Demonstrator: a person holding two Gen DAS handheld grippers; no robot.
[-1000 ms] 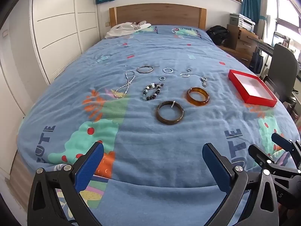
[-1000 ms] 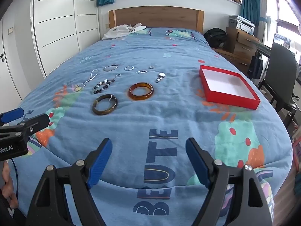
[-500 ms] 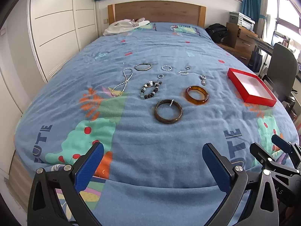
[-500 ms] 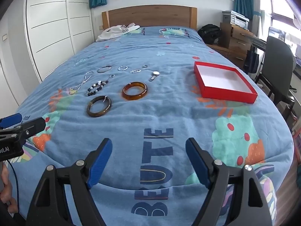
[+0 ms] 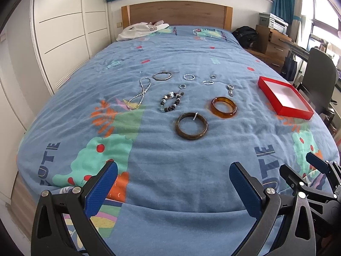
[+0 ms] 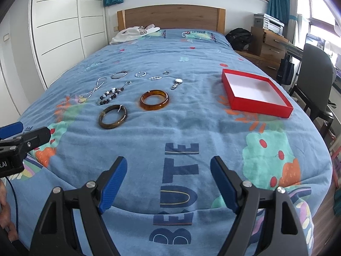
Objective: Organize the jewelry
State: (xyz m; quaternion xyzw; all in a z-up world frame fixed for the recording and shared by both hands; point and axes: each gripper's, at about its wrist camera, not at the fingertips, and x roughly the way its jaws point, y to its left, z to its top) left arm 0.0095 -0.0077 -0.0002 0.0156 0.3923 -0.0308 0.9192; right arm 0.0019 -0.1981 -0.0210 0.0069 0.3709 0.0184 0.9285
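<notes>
Left gripper (image 5: 172, 188): seen at the bottom of the left wrist view, blue-padded fingers spread wide apart, nothing held between them; bare blanket lies in the gap.
Right gripper (image 6: 168, 183): seen at the bottom of the right wrist view, fingers likewise wide apart and holding nothing; its tips show at the lower right of the left wrist view.
Bed (image 6: 213, 132): covered by a blue printed blanket; the foot edge falls away below both grippers, the right edge curves down at the right of the frame.
Open room: a broad bare stretch of blanket is seen between the grippers and the jewelry, and another between the bangles and the box.
Red box (image 6: 255, 95): shallow, white inside, nothing in it; placed right of centre, near the bed's right edge, well apart from the jewelry.
Dark brown bangle (image 5: 191, 125): the nearest piece, lying flat at centre, with a small white tag on its rim.
Amber bangle (image 5: 223, 107): translucent orange, flat, just up and right of the dark one, not touching it.
Beaded bracelet (image 5: 170, 103): dark and pale beads, left of the amber bangle.
Silver chain necklace (image 5: 140, 95): laid in a loop, furthest left.
Thin bracelet (image 5: 162, 76): at the far row, with small rings (image 5: 188, 77) to its right.
Wristwatch (image 6: 177, 83): small, above the amber bangle.
Chair (image 6: 315, 79): dark, standing close beside the bed's right edge.
</notes>
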